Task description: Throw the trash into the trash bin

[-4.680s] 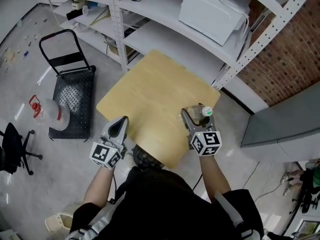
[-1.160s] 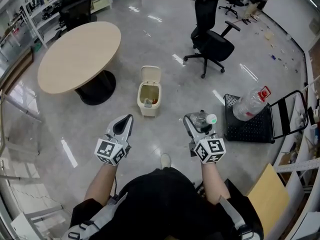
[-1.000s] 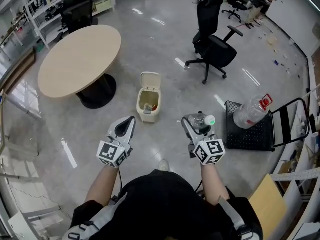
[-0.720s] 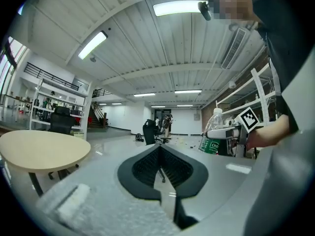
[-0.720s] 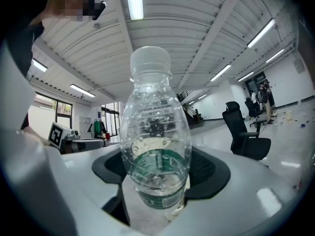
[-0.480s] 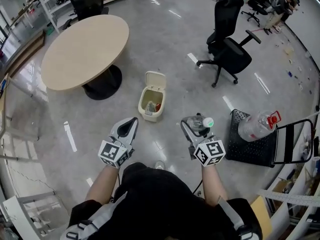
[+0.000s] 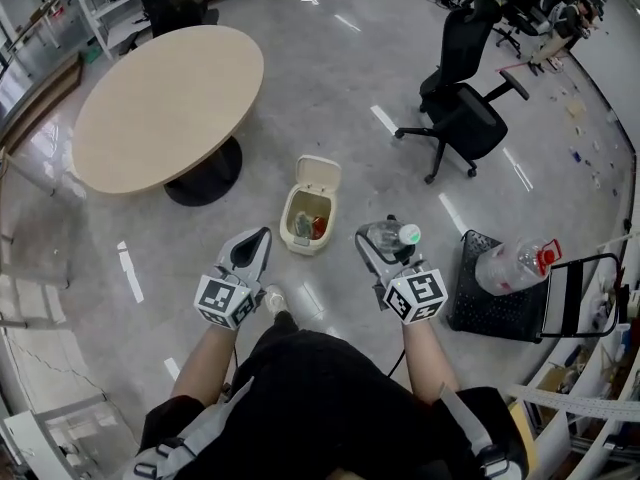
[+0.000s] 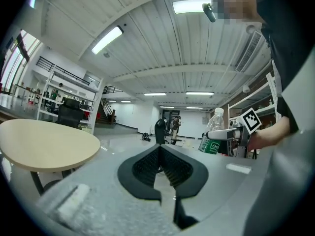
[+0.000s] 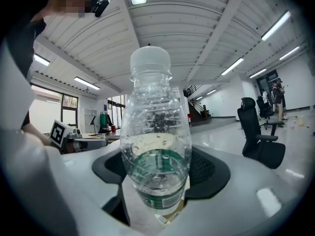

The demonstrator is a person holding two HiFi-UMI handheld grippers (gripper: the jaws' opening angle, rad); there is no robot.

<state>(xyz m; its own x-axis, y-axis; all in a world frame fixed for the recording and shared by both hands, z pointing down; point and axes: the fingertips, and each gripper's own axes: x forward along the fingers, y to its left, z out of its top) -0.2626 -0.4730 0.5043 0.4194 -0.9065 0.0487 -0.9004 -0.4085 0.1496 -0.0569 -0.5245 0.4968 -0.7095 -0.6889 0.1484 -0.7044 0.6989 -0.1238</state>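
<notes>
Trash bin (image 7: 303,247) nearer now — right claw (image 7: 383,241) still grips bottle (image 7: 392,232)

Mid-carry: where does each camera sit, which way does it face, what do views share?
Head view: on the head, steeply down at the cream open-lidded trash bin; forearms, left tongs, right tongs show.
Left gripper view: on shut left tongs, facing level, round beige table at left; right hand shows.
Right gripper view: along right tongs gripping the clear green-labelled plastic bottle; left hand shows.
Shared: the bottle, all three.
</notes>
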